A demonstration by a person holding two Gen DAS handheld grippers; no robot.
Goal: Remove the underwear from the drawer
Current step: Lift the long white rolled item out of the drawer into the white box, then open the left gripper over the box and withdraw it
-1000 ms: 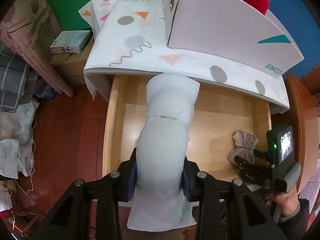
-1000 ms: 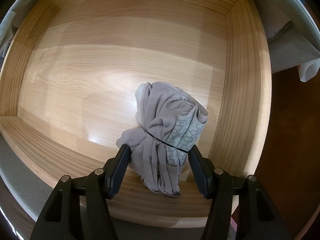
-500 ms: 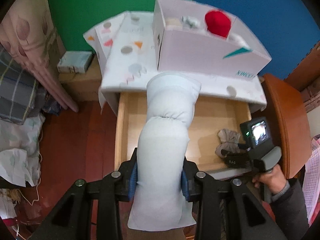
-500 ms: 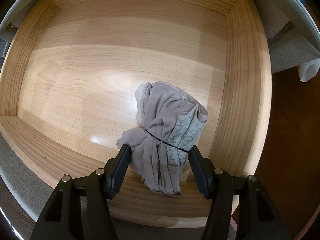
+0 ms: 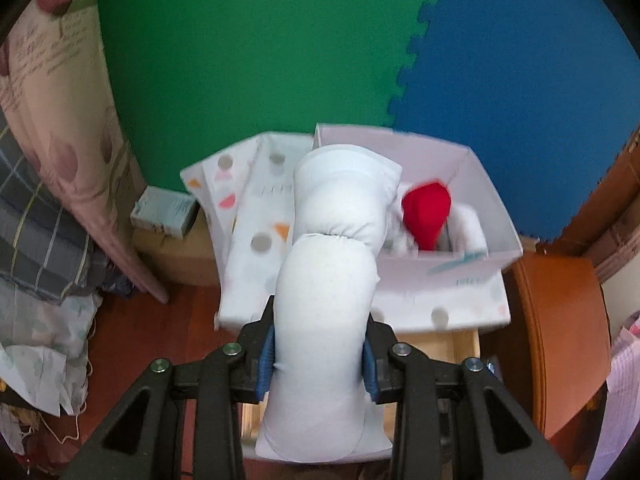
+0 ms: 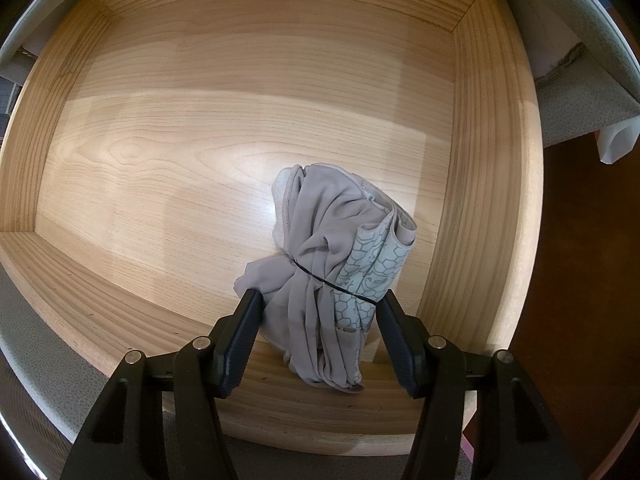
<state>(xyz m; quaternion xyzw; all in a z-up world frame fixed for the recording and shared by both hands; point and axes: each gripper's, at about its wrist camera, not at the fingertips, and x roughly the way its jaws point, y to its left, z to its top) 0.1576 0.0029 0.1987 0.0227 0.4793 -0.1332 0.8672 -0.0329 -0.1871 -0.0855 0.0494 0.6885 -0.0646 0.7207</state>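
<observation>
Two bundles of underwear are showing. One white roll (image 5: 326, 308), pinched at its middle by a band, is sitting clamped between the jaws of the left gripper (image 5: 319, 354), which is holding it in the air over the near edge of the cabinet top (image 5: 256, 264). One grey bundle (image 6: 328, 276), tied with a thin black band, is lying on the floor of the wooden drawer (image 6: 200, 152) near its right wall. The right gripper (image 6: 319, 320) is pointing down into the drawer, its jaws pressing on both sides of the grey bundle. Beyond the white roll, a white box (image 5: 472, 256) is standing on the patterned cabinet top, holding a red item (image 5: 426, 210).
</observation>
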